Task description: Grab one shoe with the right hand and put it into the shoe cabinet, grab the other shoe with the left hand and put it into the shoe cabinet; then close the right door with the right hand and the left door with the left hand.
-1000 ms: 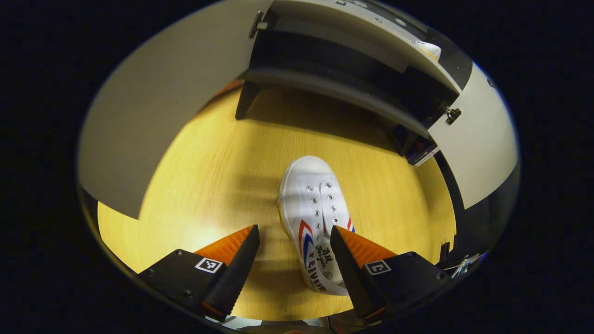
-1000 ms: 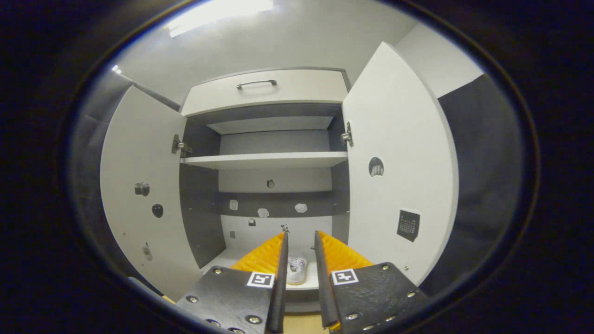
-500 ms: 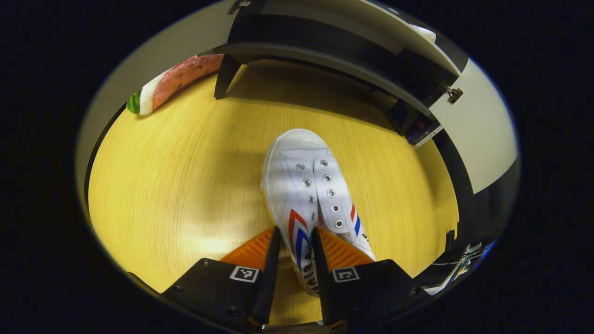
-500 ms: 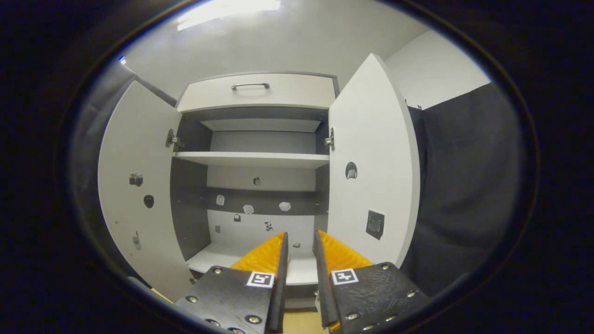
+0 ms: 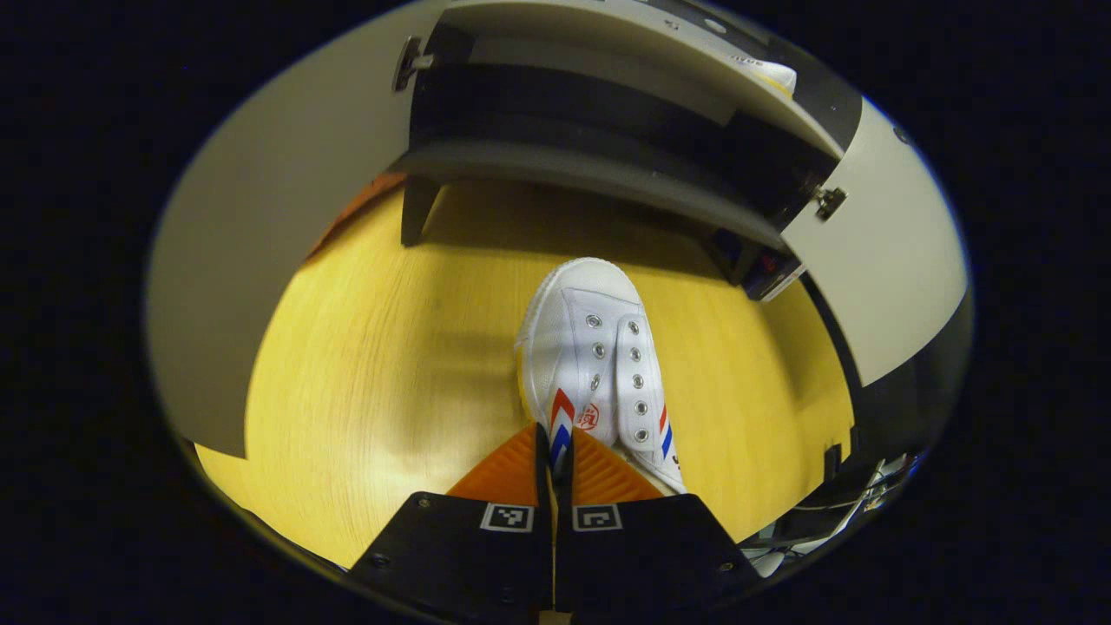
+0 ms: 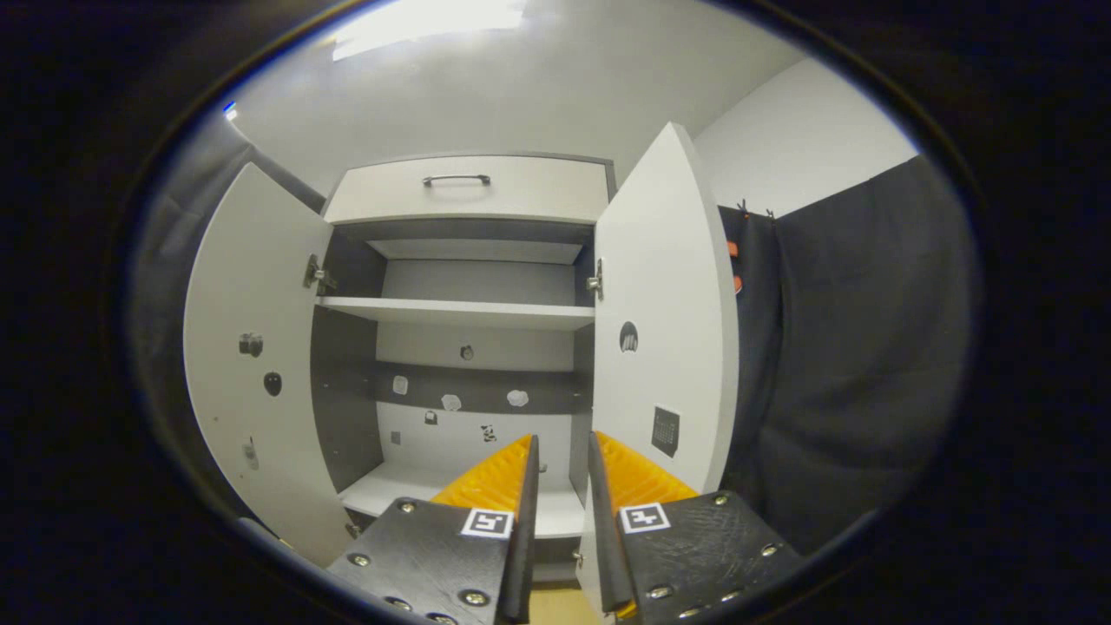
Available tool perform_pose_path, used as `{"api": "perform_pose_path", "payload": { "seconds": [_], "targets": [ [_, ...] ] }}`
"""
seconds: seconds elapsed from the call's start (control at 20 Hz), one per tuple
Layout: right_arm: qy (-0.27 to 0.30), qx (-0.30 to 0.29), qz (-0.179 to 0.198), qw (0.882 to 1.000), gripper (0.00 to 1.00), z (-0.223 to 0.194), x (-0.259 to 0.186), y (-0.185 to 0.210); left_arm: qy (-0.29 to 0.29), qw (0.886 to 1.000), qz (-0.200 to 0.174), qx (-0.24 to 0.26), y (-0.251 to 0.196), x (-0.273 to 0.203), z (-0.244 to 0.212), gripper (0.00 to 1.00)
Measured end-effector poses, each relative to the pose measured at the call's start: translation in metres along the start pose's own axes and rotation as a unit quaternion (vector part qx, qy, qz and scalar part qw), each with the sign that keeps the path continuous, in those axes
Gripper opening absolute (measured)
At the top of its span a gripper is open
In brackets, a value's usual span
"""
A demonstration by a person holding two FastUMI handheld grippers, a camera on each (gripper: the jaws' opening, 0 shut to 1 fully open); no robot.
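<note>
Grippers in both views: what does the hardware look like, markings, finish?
Left gripper: two ridged wedge fingers on black blocks, each carrying a square black-and-white fiducial tag. Right gripper: same build, ridged wedges, one tag per block, scuffed black plates with visible screws.

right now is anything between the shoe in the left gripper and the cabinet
Nothing visible: the left gripper pinches the white shoe, bare wooden floor lies ahead, and both cabinet doors stand open.

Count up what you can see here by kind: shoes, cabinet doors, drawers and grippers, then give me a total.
Shoes: 1, the white shoe on the wooden floor
Cabinet doors: 2, left door and right door, both open
Drawers: 1, the top drawer
Grippers: 2, left gripper and right gripper
Total: 6
</note>
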State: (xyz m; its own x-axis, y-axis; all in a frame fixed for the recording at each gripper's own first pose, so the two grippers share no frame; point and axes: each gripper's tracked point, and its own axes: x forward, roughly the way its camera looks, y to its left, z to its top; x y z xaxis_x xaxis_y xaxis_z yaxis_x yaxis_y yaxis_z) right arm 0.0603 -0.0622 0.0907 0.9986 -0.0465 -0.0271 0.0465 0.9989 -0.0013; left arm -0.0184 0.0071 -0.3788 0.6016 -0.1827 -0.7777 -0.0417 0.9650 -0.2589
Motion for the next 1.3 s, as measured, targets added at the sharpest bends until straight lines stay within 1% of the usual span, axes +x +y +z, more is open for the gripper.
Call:
{"api": "perform_pose_path", "payload": {
  "seconds": [0.1, 0.2, 0.35, 0.5, 0.6, 0.65, 0.7, 0.85, 1.0, 1.15, 1.3],
  "targets": [
    [-0.003, 0.003, 0.0, 1.0, 0.3, 0.003, -0.004, -0.003, -0.044, 0.999, -0.012, 0.013, -0.018, -0.018, 0.044, 0.02],
    [-0.006, 0.007, 0.001, 1.0, 0.3, 0.005, -0.008, -0.005, -0.096, 0.995, -0.021, 0.031, -0.033, -0.041, 0.091, 0.02],
    [-0.017, 0.014, -0.004, 1.0, 0.3, 0.013, -0.015, -0.012, -0.171, 0.983, -0.036, 0.053, -0.055, -0.076, 0.157, 0.02],
    [-0.025, 0.015, -0.012, 1.0, 0.3, 0.016, -0.023, -0.02, -0.224, 0.972, -0.059, 0.044, -0.075, -0.1, 0.217, 0.02],
    [-0.03, 0.017, -0.015, 0.999, 0.3, 0.019, -0.028, -0.024, -0.244, 0.967, -0.062, 0.047, -0.081, -0.103, 0.252, 0.02],
    [-0.032, 0.018, -0.018, 0.999, 0.3, 0.019, -0.03, -0.027, -0.251, 0.965, -0.057, 0.051, -0.08, -0.103, 0.268, 0.05],
    [-0.034, 0.019, -0.022, 0.999, 0.3, 0.019, -0.032, -0.031, -0.26, 0.963, -0.054, 0.055, -0.082, -0.102, 0.285, 0.02],
    [-0.036, 0.021, -0.035, 0.999, 0.3, 0.017, -0.037, -0.039, -0.28, 0.957, -0.05, 0.055, -0.087, -0.096, 0.333, 0.02],
    [-0.035, 0.018, -0.045, 0.998, 0.3, 0.015, -0.039, -0.046, -0.298, 0.952, -0.045, 0.044, -0.089, -0.088, 0.38, 0.02],
    [-0.031, 0.012, -0.053, 0.998, 0.3, 0.012, -0.039, -0.051, -0.294, 0.954, -0.036, 0.046, -0.086, -0.069, 0.407, 0.01],
    [-0.031, 0.005, -0.065, 0.997, 0.3, 0.01, -0.043, -0.057, -0.277, 0.96, -0.028, 0.042, -0.081, -0.045, 0.416, 0.01]
  ]
}}
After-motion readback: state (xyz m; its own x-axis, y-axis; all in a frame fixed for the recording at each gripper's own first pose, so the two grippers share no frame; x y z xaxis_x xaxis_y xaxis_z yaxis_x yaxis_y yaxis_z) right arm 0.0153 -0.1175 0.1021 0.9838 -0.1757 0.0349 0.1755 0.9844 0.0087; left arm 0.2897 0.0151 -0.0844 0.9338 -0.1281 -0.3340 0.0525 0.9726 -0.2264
